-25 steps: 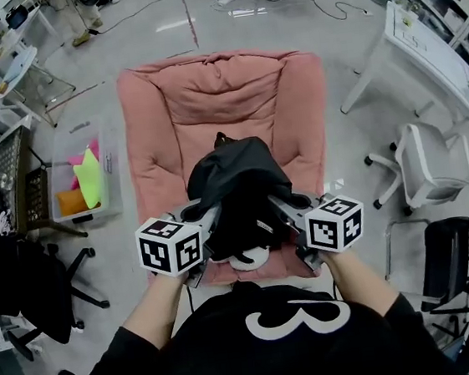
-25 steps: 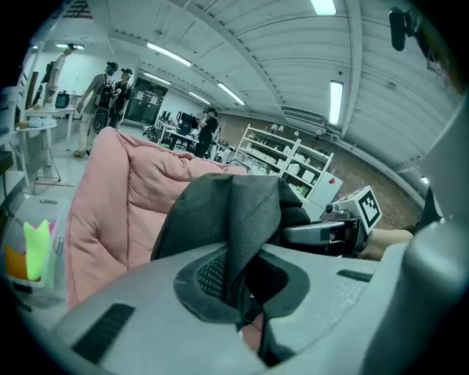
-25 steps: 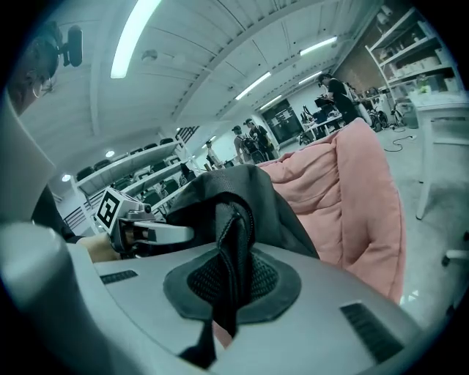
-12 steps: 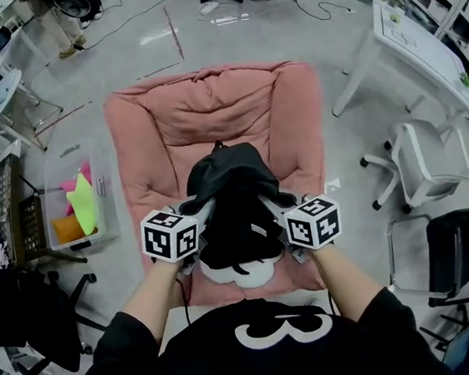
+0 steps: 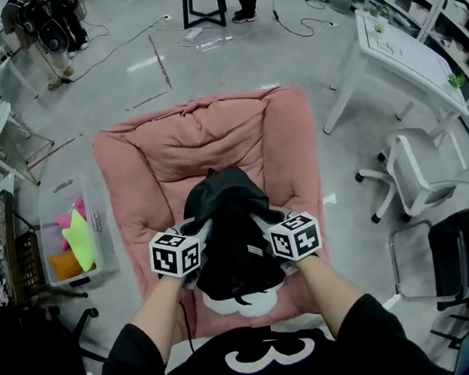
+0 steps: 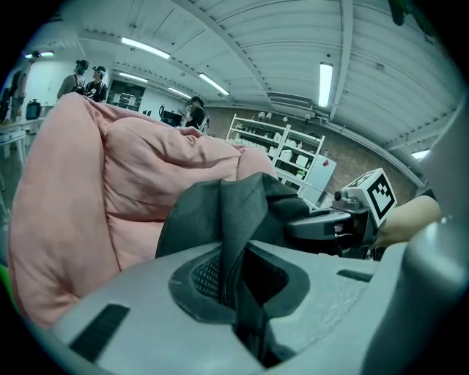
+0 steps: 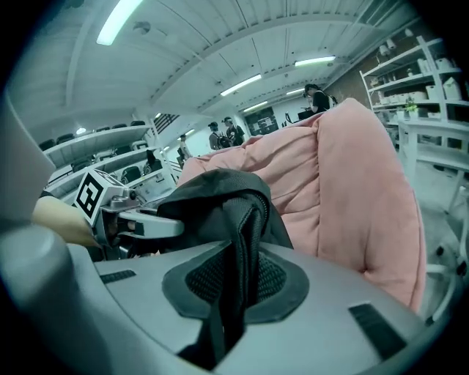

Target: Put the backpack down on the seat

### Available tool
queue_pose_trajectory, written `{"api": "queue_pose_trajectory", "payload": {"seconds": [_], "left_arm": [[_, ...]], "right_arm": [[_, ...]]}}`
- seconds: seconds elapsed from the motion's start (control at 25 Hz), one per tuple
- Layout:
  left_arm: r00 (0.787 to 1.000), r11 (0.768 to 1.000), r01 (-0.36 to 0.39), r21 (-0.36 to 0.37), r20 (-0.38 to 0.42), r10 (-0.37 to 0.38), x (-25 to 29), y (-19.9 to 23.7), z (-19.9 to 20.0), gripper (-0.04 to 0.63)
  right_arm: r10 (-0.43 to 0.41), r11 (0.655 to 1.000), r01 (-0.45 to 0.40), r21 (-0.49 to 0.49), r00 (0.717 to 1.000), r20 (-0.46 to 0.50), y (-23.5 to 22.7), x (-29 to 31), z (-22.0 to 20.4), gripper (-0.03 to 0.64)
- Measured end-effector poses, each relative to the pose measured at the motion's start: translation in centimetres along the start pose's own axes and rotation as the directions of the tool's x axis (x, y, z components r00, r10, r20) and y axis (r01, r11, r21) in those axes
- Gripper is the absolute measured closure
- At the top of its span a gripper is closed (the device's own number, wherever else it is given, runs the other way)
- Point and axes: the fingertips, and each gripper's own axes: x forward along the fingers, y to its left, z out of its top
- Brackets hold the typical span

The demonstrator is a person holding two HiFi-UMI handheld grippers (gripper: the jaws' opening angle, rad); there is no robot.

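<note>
Head view: black backpack (image 5: 226,225) at centre frame, over the front of the pink seat (image 5: 212,134), with the left tongs (image 5: 198,233) and right tongs (image 5: 259,222) at its sides. Left gripper view: left tongs (image 6: 238,293) pressed together on a backpack fold. Right gripper view: right tongs (image 7: 231,293) opening, backpack strap between the pads.
</note>
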Motion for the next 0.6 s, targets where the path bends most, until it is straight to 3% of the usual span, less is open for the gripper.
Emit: {"api": "queue_pose_trajectory", "payload": {"seconds": [0.12,0.16,0.24,0.32,0.44,0.6], "left_arm": [[1.0,1.0,-0.004,-0.025,-0.01,0.004,0.6,1.0,0.5,0.58],[1.0,1.0,-0.008,-0.031,-0.009,0.007,0.7,1.3,0.6,0.569],[1.0,0.998,-0.011,-0.055,-0.006,0.011,0.8,1.6,0.4,0.47],[1.0,0.996,-0.016,-0.084,0.0,0.016,0.6,1.7,0.2,0.372],[1.0,0.995,-0.022,-0.095,0.012,0.023,-0.7,1.7,-0.2,0.33],[1.0,0.99,0.005,-0.14,0.031,0.0,-4.0,-0.2,-1.7,0.319]], "right_arm": [[-0.018,0.999,0.015,0.049,0.998,0.058,-0.7,0.3,0.8,0.56],[-0.019,0.997,0.014,0.071,0.997,0.076,-0.9,0.2,0.9,0.519],[-0.03,0.996,0.023,0.089,0.996,0.084,-1.2,-0.3,0.7,0.423],[-0.055,0.996,0.049,0.08,0.996,0.075,-1.6,-1.0,0.5,0.375],[-0.066,0.995,0.06,0.074,0.994,0.084,-1.5,-2.4,0.7,0.361],[0.032,0.998,-0.038,0.044,0.993,0.111,1.4,-5.1,1.8,0.362]]}}
